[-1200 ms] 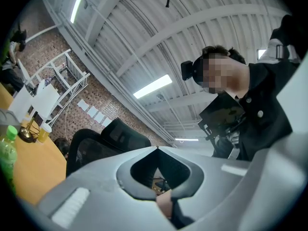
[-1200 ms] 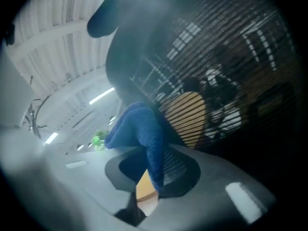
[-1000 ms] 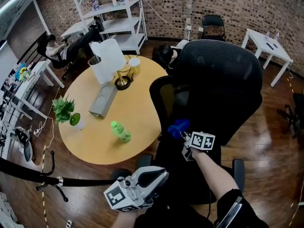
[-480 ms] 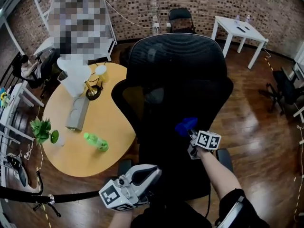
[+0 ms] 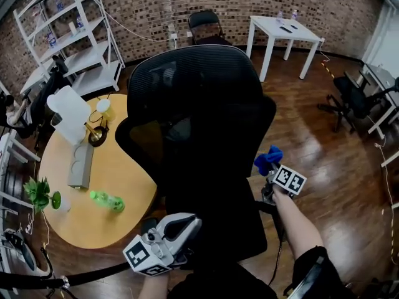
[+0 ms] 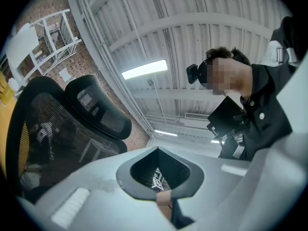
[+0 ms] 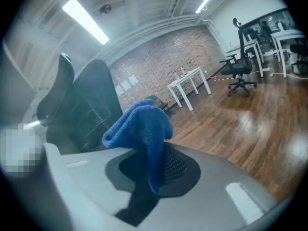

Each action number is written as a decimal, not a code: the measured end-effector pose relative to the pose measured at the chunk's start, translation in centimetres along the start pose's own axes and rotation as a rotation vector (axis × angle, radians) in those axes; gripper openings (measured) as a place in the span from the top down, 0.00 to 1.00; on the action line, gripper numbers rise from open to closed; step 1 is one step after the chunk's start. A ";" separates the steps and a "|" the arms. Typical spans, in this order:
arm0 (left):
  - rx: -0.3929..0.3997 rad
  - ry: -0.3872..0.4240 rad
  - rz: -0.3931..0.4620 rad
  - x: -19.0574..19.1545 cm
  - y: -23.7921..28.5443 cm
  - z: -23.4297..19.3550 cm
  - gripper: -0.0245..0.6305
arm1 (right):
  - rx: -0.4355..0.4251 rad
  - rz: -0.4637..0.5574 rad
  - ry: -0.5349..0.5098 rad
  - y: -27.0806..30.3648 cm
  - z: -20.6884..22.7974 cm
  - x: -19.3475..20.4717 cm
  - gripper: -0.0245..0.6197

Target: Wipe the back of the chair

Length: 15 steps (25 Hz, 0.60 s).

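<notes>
just off the chair edge: blue cloth pinched in the right gripper

the right gripper's jaws were closed on a bunched blue cloth, which stuck up out of them in a soft fold. seen from the head view, it sat at the right edge of the black mesh chair's back, about level with where the back narrowed toward the seat. the cloth was just beside the mesh, and whether it touched could not be told. in the right gripper view the chair back stood off to the left of the cloth.

the left gripper was low and close to the body, below the seat's rear. its jaws were together with nothing between them. they pointed up toward the chair, whose mesh back and headrest filled the left of the left gripper view.

the chair stood with its back to the person and its front against a round wooden table. on that table lay a green bottle on its side, with a small potted plant near the left rim. farther off were a white table and a white shelf unit by the brick wall.
</notes>
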<state>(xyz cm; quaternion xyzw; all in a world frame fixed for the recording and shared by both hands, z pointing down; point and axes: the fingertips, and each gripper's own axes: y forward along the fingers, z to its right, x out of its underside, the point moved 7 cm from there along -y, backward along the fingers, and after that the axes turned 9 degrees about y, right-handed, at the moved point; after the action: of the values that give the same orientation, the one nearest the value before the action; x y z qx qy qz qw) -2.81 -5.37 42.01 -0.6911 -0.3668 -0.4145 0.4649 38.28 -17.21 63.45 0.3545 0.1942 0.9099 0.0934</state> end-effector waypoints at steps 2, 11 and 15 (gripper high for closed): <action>0.011 -0.008 0.007 0.1 0.4 -0.3 0.97 | 0.061 0.045 0.001 -1.6 1.1 -1.0 0.88; -0.021 0.012 0.034 -1.0 -0.3 -1.5 0.97 | -0.031 -0.171 -0.035 2.6 -3.7 7.0 0.88; -0.060 0.041 0.044 -2.3 -1.7 -1.8 0.97 | -0.063 -0.269 -0.035 4.8 -6.4 12.0 0.88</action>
<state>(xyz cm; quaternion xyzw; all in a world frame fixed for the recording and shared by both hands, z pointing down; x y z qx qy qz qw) -5.65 -6.84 40.90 -0.7037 -0.3293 -0.4292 0.4606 24.97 -19.73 68.47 0.3379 0.2098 0.8885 0.2288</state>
